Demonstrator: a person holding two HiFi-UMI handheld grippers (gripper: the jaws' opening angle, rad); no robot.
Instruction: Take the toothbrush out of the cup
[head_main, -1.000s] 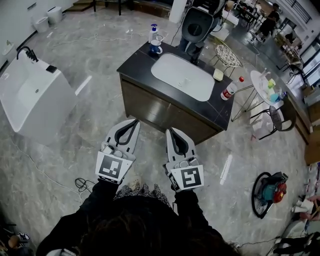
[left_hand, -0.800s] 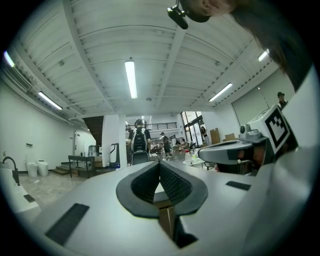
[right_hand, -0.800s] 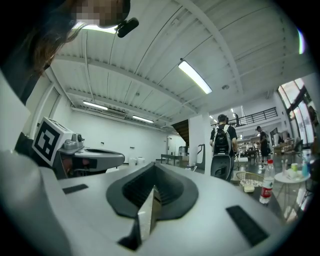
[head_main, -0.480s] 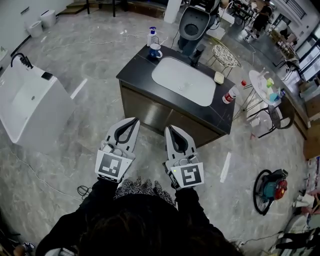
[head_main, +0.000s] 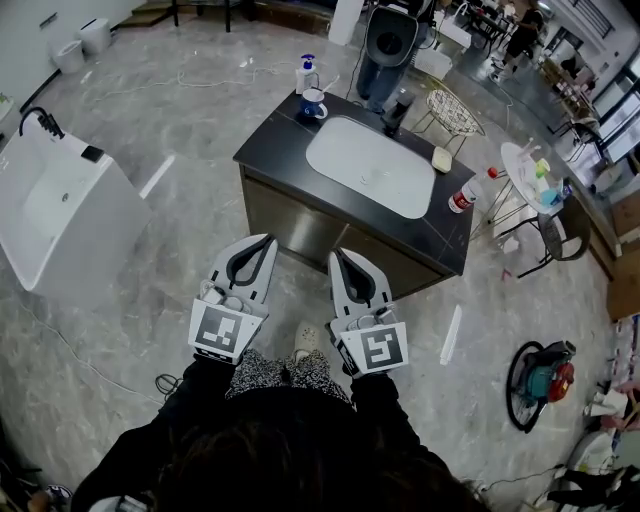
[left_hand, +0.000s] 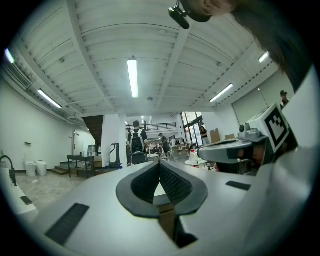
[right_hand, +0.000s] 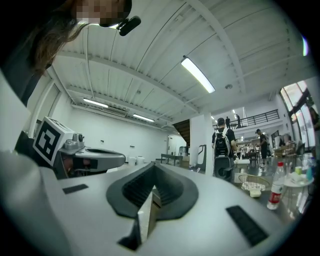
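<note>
- Grey marble-look floor (head_main: 180, 260) fills the open room, with a loose cable trailing across it.
- Ahead stands a dark-topped vanity counter (head_main: 275, 140) with a white oval basin (head_main: 370, 165) sunk into it.
- On the counter's far left corner sits a blue cup (head_main: 313, 102), just beside a white pump bottle (head_main: 303, 72).
- The toothbrush (head_main: 323, 87) is in that cup, showing only as a thin pale handle above the rim, too small to tell more.
- A clear bottle with a red cap (head_main: 464, 192) lies at the counter's right end, and a pale soap bar (head_main: 442, 158) rests near the basin.
- A white freestanding washbasin (head_main: 60, 215) with a black tap stands well apart at the left.
- A person with a backpack (head_main: 390, 38) is behind the counter.
- The left gripper (head_main: 262, 241) is held level short of the counter, jaws pressed together on nothing; in the left gripper view (left_hand: 160, 165) the ribbed pads meet.
- The right gripper (head_main: 337, 256) is alongside it, also closed and empty; the right gripper view (right_hand: 153, 167) shows its pads touching.
- Both grippers are well apart from the cup.
- Compared with a second ago, the counter sits slightly lower in the head view, a pale shoe (head_main: 305, 340) now shows between the wrists, and both grippers keep the same closed, side-by-side pose.
</note>
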